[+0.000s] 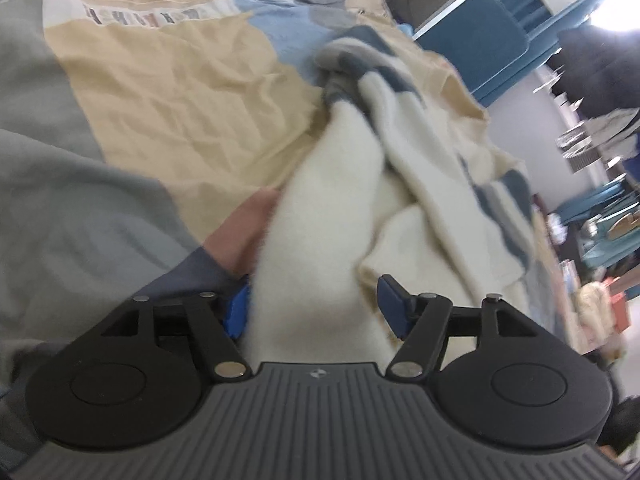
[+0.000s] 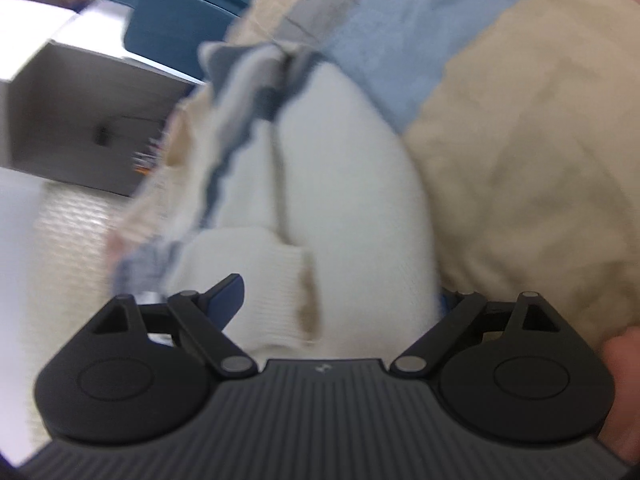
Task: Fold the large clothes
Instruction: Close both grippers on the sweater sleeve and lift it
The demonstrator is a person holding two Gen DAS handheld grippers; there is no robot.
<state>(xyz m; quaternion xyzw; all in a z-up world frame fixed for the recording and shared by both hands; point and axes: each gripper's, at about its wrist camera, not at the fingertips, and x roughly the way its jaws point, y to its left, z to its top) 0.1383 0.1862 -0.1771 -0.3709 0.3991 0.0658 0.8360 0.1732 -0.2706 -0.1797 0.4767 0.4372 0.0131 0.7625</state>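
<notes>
A cream knitted sweater with blue and grey stripes lies bunched on a patchwork bedspread of beige, grey and light blue. In the left wrist view my left gripper has its blue pads spread wide, and the cream cloth runs between them. In the right wrist view the same sweater fills the middle, its ribbed hem close to the camera. My right gripper also stands wide, with cloth between the pads; its right pad is mostly hidden. Both views are blurred by motion.
The bed edge runs along the right of the left wrist view, beyond it blue chairs and cluttered tables. In the right wrist view a grey cabinet and pale floor lie to the left. A hand shows at right.
</notes>
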